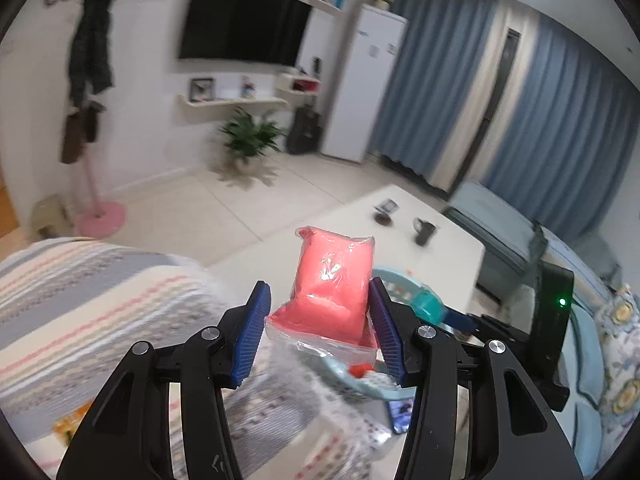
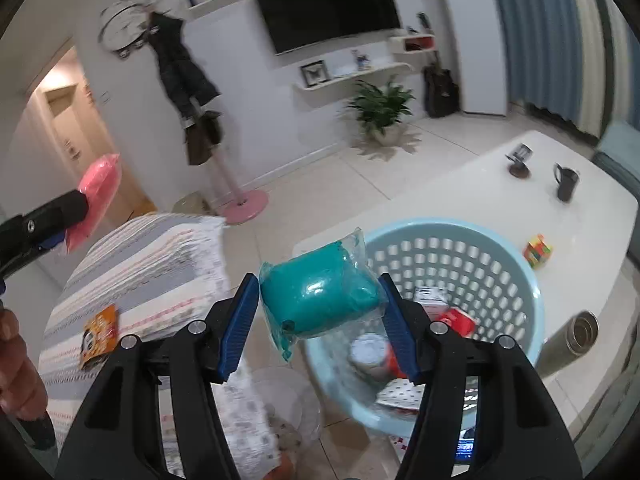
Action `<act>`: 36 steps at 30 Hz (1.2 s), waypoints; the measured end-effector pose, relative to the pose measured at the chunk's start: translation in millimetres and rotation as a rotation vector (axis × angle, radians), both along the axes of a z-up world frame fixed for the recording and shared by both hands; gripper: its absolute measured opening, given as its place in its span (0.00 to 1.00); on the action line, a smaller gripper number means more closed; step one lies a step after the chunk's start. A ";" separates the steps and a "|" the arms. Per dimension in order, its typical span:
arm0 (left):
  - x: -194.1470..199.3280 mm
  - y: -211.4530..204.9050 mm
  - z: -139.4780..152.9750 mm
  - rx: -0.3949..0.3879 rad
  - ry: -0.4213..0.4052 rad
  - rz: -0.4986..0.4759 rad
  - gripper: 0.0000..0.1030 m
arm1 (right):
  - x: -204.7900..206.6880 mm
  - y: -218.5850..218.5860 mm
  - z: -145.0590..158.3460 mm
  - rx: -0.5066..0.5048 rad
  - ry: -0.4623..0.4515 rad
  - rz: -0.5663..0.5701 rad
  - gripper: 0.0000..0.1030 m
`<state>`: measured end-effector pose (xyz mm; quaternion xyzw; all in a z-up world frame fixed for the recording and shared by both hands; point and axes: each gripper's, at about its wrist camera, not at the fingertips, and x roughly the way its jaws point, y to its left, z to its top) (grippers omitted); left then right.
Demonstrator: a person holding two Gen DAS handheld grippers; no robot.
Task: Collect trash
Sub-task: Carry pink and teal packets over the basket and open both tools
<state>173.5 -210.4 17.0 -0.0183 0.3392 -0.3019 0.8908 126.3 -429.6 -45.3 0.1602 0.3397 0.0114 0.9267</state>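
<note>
My left gripper (image 1: 318, 312) is shut on a pink packet in clear plastic (image 1: 332, 284), held in the air above the striped seat. The packet also shows at the left of the right wrist view (image 2: 98, 196). My right gripper (image 2: 320, 300) is shut on a teal packet in clear plastic (image 2: 320, 300), held just left of and above a light blue perforated basket (image 2: 460, 236). The basket holds several bits of trash, among them a red wrapper (image 2: 456, 320). In the left wrist view the basket (image 1: 394, 278) and the right gripper with the teal packet (image 1: 428, 306) show behind the pink packet.
A striped cushion (image 2: 152, 272) with an orange wrapper (image 2: 100, 336) lies to the left. The white table (image 2: 592, 240) bears a black mug (image 2: 566, 182), a colourful cube (image 2: 538, 250) and a metal flask (image 2: 572, 340). A phone (image 1: 402, 410) lies below the basket.
</note>
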 end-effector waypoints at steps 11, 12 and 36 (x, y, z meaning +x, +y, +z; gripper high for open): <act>37.5 -71.6 -72.1 0.050 0.161 -0.083 0.47 | 4.0 -56.9 -45.2 0.018 0.137 -0.147 0.55; 39.8 -76.5 -80.5 0.053 0.189 -0.091 0.47 | 4.3 -59.7 -49.8 0.016 0.151 -0.155 0.55; 24.2 -83.3 -95.8 0.072 0.231 -0.084 0.67 | -7.4 -76.4 -52.7 0.079 0.179 -0.184 0.65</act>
